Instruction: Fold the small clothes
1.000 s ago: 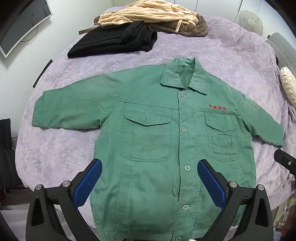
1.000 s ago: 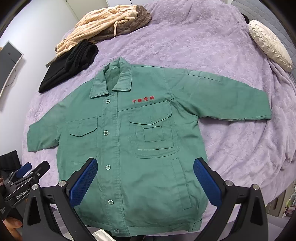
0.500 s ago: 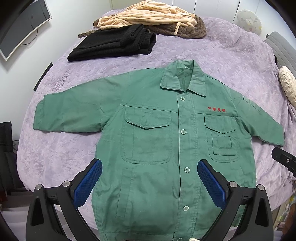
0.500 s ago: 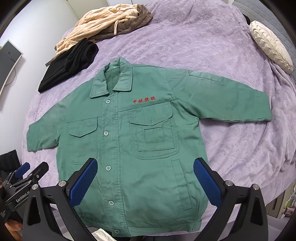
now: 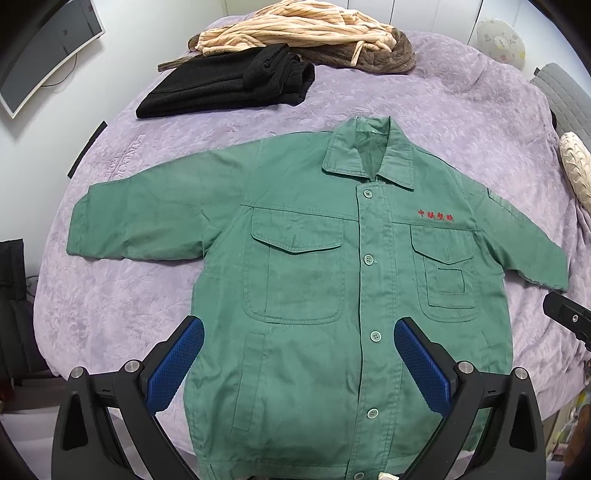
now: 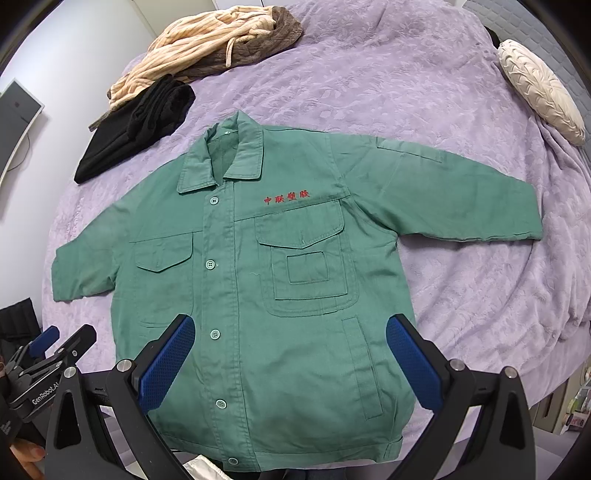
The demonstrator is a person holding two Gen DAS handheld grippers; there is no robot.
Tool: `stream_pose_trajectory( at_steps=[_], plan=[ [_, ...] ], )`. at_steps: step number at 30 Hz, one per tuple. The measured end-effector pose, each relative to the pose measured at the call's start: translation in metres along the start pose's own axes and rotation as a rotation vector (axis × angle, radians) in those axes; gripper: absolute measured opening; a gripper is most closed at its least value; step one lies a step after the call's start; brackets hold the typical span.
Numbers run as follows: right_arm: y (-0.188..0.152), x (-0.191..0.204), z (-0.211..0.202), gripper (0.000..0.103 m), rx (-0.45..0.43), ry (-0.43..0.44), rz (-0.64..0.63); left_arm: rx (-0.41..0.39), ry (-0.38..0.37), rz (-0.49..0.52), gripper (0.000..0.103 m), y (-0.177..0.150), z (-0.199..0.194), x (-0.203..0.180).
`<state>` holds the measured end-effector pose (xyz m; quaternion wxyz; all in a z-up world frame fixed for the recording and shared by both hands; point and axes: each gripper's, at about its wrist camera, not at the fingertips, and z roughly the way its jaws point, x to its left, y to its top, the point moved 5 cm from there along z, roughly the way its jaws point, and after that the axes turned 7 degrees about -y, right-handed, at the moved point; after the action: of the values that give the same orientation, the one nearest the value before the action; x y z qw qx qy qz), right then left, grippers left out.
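Observation:
A small green button-up jacket (image 5: 314, 280) with red embroidered characters lies flat and face up on the purple bedspread (image 5: 424, 107), sleeves spread to both sides. It also shows in the right wrist view (image 6: 288, 280). My left gripper (image 5: 299, 365) hovers above the jacket's lower front, open and empty. My right gripper (image 6: 290, 363) hovers above the lower hem area, open and empty. The left gripper's body shows at the lower left of the right wrist view (image 6: 40, 365).
A folded black garment (image 5: 229, 85) and a beige-and-brown striped pile (image 5: 306, 33) lie at the far side of the bed. A cream cushion (image 6: 541, 88) sits at the right edge. A monitor (image 5: 44, 51) stands by the left wall.
Both grippers have shifted slightly; the jacket sits a little lower in both views. The jacket itself has not moved.

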<state>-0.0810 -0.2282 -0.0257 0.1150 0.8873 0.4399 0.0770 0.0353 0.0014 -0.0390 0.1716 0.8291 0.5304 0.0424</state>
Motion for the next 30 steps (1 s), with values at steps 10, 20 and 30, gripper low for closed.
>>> stream_pose_trajectory(
  at_steps=[10, 20, 30],
  plan=[
    [0.0001, -0.0012, 0.0005, 0.103, 0.000, -0.001, -0.001, 0.002, 0.000, 0.000, 0.103, -0.0005, 0.0008, 0.0013],
    [-0.0003, -0.0013, 0.0007, 0.103, 0.000, -0.001, -0.002, 0.002, 0.001, -0.003, 0.103, -0.0032, 0.0009, 0.0014],
    [-0.0021, -0.0013, 0.0013, 0.103, 0.000, -0.002, -0.001, 0.005, 0.001, -0.005, 0.103, -0.0048, 0.0006, 0.0033]
  ],
)
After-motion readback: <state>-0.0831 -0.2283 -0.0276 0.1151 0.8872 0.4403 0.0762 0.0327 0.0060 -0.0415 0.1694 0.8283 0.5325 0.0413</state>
